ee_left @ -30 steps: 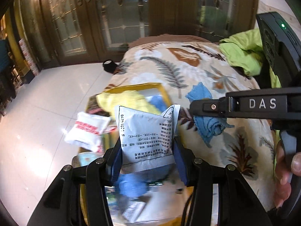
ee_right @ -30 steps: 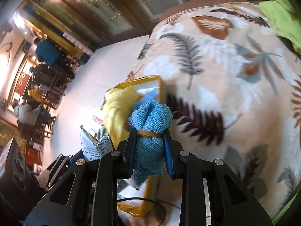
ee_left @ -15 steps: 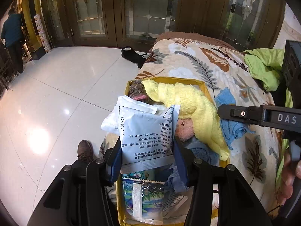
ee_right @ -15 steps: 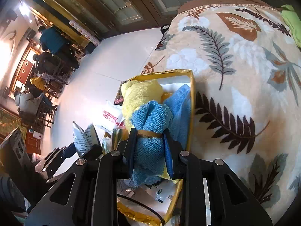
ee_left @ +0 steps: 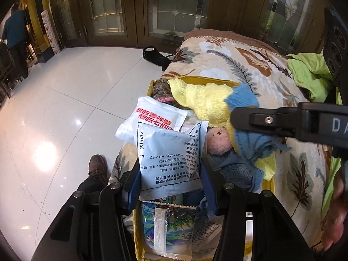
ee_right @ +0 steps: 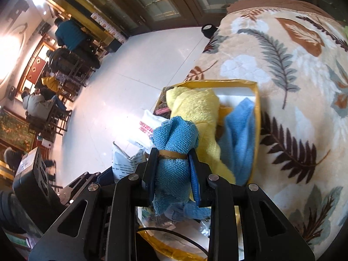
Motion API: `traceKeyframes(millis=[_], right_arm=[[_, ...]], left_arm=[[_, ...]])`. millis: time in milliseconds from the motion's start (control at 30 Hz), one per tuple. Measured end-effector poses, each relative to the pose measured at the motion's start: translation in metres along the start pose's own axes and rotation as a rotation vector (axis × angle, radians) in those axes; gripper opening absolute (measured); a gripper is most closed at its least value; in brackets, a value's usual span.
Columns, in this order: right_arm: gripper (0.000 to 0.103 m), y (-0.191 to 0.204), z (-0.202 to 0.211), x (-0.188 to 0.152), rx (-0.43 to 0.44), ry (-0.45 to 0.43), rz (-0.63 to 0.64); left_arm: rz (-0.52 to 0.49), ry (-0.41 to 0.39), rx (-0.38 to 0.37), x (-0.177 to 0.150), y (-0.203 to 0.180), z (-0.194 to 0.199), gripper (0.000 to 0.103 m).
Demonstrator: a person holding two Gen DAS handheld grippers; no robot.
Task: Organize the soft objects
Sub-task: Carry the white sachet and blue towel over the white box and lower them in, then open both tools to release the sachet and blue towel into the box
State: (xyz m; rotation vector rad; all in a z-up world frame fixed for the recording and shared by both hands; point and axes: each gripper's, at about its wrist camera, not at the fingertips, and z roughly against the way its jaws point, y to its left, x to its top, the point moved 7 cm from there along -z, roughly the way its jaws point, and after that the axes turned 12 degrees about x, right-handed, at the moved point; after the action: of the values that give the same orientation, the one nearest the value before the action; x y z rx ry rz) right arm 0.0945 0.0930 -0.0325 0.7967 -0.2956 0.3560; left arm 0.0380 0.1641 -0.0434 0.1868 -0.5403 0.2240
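I am holding a pale sachet (ee_left: 168, 158) in the left gripper (ee_left: 169, 187) and a banded blue cloth (ee_right: 174, 158) in the right gripper (ee_right: 173, 182) (both clamped firmly), hovering over the yellow box (ee_right: 256, 117) for depositing.

Black shoe (ee_left: 157, 57) on white tiled floor (ee_left: 65, 100), twelve o'clock; brown boot (ee_left: 97, 168), eight o'clock.

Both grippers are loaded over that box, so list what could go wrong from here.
1. The box is already heaped: yellow towel, pink toy and packets rise above its rim. Anything added may slide out.
2. The white packet overhangs the floor-side edge; a nudge from the left gripper, shut on the pale sachet, could tip it off.
3. The right gripper, holding the banded blue cloth, sits close beside the left; they could collide.
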Motion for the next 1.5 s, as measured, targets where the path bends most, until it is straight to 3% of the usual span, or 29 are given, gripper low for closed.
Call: traceKeyframes(millis=[567,900,1100,1167,1267,1500], right_arm=[[0.026,-0.029,-0.023,-0.005,-0.107,0.013,0.001],[0.029,-0.024,-0.017,-0.008,-0.038,-0.006,-0.02],[0.029,-0.018,-0.007,-0.011,0.008,-0.028,-0.053],[0.031,-0.017,-0.002,-0.011,0.02,-0.041,-0.058],[0.044,-0.017,0.003,-0.011,0.026,-0.05,-0.069],[0.044,-0.016,0.016,-0.013,0.037,-0.078,-0.086]], left_arm=[[-0.017,-0.006,0.051,0.0,-0.016,-0.014,0.051],[-0.024,-0.02,0.091,-0.002,-0.017,-0.016,0.056],[-0.017,0.003,0.094,-0.006,-0.016,-0.015,0.073],[-0.02,0.005,0.103,-0.007,-0.016,-0.015,0.074],[-0.027,0.001,0.113,-0.007,-0.016,-0.011,0.075],[-0.02,-0.036,0.143,-0.004,-0.01,0.002,0.075]])
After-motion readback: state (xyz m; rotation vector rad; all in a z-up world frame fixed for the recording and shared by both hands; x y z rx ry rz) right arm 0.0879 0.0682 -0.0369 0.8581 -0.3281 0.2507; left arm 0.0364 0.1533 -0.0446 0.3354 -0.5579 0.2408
